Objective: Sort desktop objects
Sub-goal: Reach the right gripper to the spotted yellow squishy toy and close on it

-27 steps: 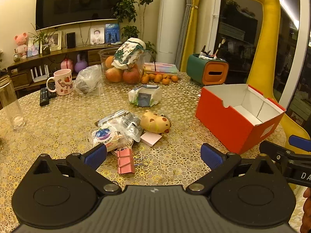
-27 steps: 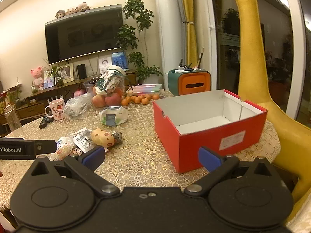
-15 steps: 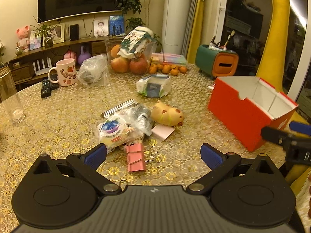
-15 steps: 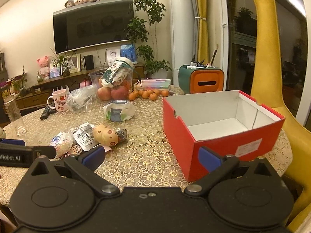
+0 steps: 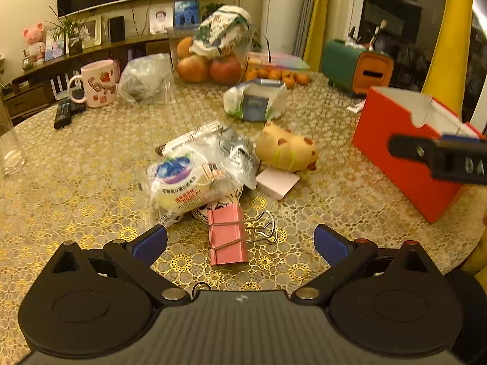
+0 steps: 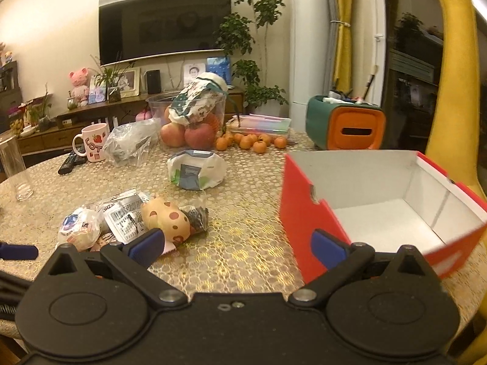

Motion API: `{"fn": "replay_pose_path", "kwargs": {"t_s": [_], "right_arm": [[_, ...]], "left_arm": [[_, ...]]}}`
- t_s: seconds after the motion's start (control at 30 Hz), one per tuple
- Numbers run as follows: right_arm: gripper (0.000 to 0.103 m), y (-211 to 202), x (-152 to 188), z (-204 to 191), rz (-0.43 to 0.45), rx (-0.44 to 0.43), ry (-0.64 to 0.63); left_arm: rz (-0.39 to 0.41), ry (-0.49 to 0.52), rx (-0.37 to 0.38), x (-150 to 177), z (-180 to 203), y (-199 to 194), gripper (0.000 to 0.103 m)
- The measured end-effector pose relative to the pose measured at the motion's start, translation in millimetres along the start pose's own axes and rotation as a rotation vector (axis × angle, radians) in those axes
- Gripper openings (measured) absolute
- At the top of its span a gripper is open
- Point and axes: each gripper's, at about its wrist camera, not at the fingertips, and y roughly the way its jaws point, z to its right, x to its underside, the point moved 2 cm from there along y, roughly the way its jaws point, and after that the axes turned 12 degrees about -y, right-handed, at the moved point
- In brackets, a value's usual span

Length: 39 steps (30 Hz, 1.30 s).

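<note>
we are holding our left gripper point(image 5: 240, 240) with its jaws spread wide, hovering over a pink metal binder clip point(image 5: 227, 234) that is lying flat between the blue fingertips point(image 5: 149, 242) on the gold lace tablecloth point(image 5: 76, 182). our right gripper point(image 6: 237, 245) is also hanging apart, gripping nothing, beside an open red cardboard box point(image 6: 310, 222). a clear-wrapped snack packet point(image 5: 185, 182), a pale pink notepad point(image 5: 277, 180) and a spotted yellow plush toy point(image 5: 286, 152) are lying just behind the clip.
</note>
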Motion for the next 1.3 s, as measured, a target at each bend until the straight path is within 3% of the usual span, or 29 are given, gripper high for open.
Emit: {"fn": "replay_pose_path", "kwargs": {"t_s": [0.5,0.73,1.03,1.1,1.3], "right_arm": [[0.097,73,-22,-42,-0.038,-0.136,-0.13],[0.094,98,-22,-55,-0.072,-0.16,-0.169],[0.084,110,-21,-63,-0.091,-0.166,-0.192],[0.083,113,-21,-64,-0.097,-0.167,-0.192],[0.072,118,-20,-63,-0.115,-0.176,-0.172]], "left_arm": [[-0.027,0.02,-0.031,6,-2,39,0.103],[-0.018,0.022,-0.038,6,-3,44,0.103],[-0.013,0.01,-0.018,7,-4,43,0.091],[-0.014,0.009,-0.017,7,-5,43,0.08],[-0.027,-0.008,-0.013,8,-7,41,0.065]]}}
